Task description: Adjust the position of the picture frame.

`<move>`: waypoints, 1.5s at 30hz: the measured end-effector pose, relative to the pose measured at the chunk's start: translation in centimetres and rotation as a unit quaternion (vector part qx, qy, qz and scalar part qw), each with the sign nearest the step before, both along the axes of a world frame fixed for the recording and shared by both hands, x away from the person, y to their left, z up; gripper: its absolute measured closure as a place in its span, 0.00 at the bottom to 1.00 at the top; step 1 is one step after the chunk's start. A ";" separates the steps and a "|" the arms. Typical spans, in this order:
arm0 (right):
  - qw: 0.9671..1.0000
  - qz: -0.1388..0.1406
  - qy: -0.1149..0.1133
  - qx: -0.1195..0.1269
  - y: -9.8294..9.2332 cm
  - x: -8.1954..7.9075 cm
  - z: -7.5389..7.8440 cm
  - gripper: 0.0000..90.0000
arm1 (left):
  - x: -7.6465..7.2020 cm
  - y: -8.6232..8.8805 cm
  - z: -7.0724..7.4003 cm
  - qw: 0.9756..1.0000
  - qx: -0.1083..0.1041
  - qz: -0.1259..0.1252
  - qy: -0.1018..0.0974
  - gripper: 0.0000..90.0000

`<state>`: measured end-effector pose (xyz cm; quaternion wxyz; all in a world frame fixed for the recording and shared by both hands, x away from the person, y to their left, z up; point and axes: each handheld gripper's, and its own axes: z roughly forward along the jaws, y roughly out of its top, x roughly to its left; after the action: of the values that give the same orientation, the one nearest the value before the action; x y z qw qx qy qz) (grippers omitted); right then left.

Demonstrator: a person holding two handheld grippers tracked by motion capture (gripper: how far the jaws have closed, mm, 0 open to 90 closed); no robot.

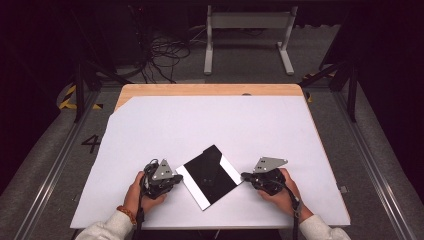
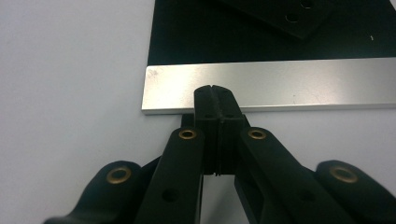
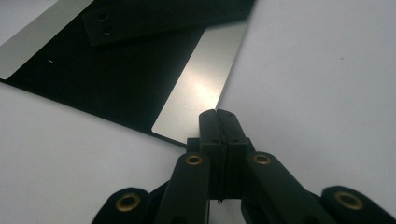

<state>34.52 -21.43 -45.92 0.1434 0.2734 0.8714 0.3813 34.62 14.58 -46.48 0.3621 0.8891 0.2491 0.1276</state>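
Setting: a white table sheet (image 1: 150,140) fills the middle of the high view; a person's two hands enter from the bottom edge, each holding a gripper.
Workpiece: a black square plate (image 1: 210,176) with a silver strip along two opposite edges lies flat at lower centre of the high view, turned like a diamond, between the two grippers.
Small part: a black bar with two holes (image 3: 154,21) rests on the plate's dark face, at the top of the right gripper view.
Left gripper (image 2: 215,93): jaws pressed together, tips resting on or just over the near silver strip (image 2: 280,84); whether they touch it I cannot tell.
Right gripper (image 3: 217,116): jaws likewise closed, tips at the edge of the other silver strip (image 3: 205,84).
Grasp: neither tong holds anything.
Risk: closed tips pushing from both sides may skid over the smooth metal, spin the plate, or slide the loose bar off.
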 end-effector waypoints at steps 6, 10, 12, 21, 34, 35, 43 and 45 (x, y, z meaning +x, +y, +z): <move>1.000 0.000 0.000 -0.001 -0.1 -0.3 0.0 1.00 | 0.9 0.0 0.0 1.000 0.002 0.014 -0.007 1.00; 1.000 0.003 -0.001 -0.005 -0.1 -0.5 0.1 1.00 | 1.6 0.0 0.0 1.000 0.000 0.020 -0.006 1.00; 1.000 0.004 0.001 -0.004 -0.2 -0.7 0.1 1.00 | 1.7 0.0 0.0 1.000 -0.003 0.020 -0.006 1.00; 1.000 0.012 0.009 0.001 -0.5 -1.3 0.0 1.00 | 2.6 -0.5 0.0 1.000 -0.003 0.015 -0.008 1.00; 1.000 0.009 0.004 -0.008 -0.2 -3.2 0.1 1.00 | 4.2 -1.0 -0.1 1.000 -0.017 0.001 0.007 1.00; 1.000 0.009 0.004 -0.009 -0.1 -3.3 0.1 1.00 | 4.3 -1.1 0.0 1.000 -0.017 0.001 0.006 1.00; 1.000 0.009 0.005 -0.006 -0.2 -4.0 0.1 1.00 | 5.2 -1.6 0.0 1.000 -0.016 0.000 0.007 1.00; 1.000 0.010 0.006 -0.006 -0.2 -4.1 0.1 1.00 | 5.4 -1.7 0.0 1.000 -0.016 0.000 0.006 1.00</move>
<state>30.46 -21.61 -45.85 0.1363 0.2656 0.8772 0.3760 39.97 12.84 -46.48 0.3750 0.8839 0.2531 0.1182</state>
